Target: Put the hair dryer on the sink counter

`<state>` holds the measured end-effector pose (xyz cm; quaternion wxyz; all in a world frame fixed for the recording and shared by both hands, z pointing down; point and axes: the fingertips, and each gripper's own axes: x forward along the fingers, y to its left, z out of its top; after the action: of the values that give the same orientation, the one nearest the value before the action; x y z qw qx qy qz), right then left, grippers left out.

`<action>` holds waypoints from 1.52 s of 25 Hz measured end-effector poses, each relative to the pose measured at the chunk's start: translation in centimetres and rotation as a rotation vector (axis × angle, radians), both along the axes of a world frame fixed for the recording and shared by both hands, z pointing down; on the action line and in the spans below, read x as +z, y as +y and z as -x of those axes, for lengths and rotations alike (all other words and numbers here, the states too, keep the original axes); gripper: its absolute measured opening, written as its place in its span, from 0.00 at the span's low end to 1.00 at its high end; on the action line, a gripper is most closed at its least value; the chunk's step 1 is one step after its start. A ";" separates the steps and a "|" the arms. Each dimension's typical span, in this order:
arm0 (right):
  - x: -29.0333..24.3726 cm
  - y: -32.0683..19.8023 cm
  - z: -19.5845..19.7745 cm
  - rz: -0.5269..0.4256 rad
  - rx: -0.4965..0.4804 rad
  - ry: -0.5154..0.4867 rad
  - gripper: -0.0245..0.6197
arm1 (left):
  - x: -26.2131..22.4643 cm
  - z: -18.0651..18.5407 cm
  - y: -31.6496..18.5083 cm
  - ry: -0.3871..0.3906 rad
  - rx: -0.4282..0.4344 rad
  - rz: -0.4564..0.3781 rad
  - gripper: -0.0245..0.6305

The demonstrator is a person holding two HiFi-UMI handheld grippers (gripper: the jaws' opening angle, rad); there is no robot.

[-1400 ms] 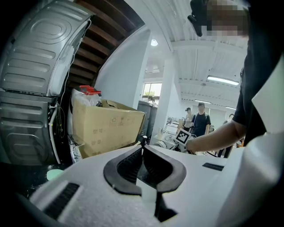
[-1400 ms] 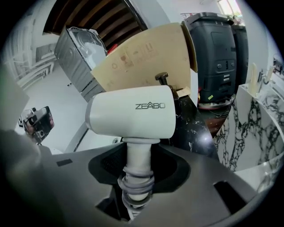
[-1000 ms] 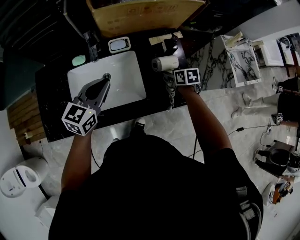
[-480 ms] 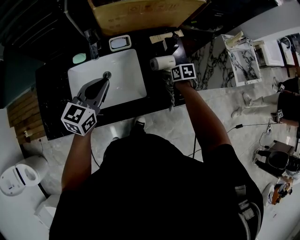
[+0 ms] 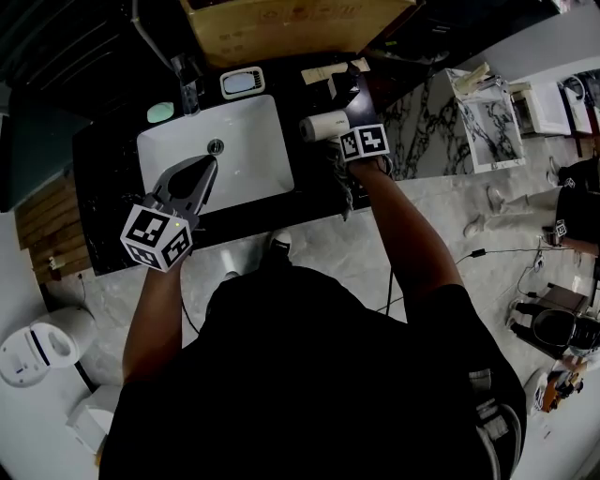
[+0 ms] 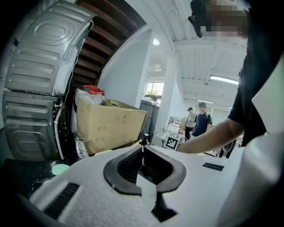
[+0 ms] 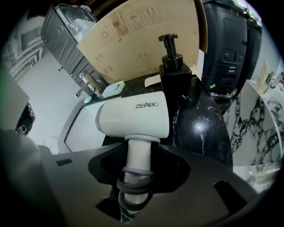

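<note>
The white hair dryer (image 7: 133, 117) is held by its handle, with the grey cord coiled round the handle. My right gripper (image 7: 138, 154) is shut on that handle. In the head view the hair dryer (image 5: 322, 125) lies crosswise low over the black counter (image 5: 314, 192), right of the white sink basin (image 5: 246, 155), under my right gripper (image 5: 349, 142). Whether it touches the counter I cannot tell. My left gripper (image 5: 210, 165) hangs over the basin; its jaws (image 6: 143, 150) are shut with nothing between them.
A black soap dispenser (image 7: 174, 66) stands just behind the dryer. A cardboard box (image 5: 281, 28) leans at the counter's back. A faucet (image 5: 186, 86), a soap dish (image 5: 241, 82) and a green pad (image 5: 160, 112) line the basin's far edge. A marbled cabinet (image 5: 427, 122) adjoins on the right.
My right gripper has sunk slightly toward the counter with the hair dryer and tipped further down. The left gripper has stayed in place over the basin.
</note>
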<state>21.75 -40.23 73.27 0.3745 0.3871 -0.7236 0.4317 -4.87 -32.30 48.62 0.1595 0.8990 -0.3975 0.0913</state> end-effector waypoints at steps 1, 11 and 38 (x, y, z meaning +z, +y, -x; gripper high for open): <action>0.0 0.0 0.0 0.000 0.000 0.001 0.30 | 0.0 0.1 0.1 -0.001 -0.002 0.001 0.07; 0.0 0.1 0.0 -0.001 -0.003 0.009 0.30 | -0.1 0.2 0.5 0.000 -0.010 -0.004 0.07; -0.1 0.1 0.3 -0.043 0.017 0.004 0.40 | -0.4 -0.1 1.5 0.002 0.000 -0.009 0.07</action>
<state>21.50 -40.11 73.13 0.3638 0.4023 -0.7285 0.4184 -4.76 -30.83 48.19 0.1559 0.8999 -0.3976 0.0884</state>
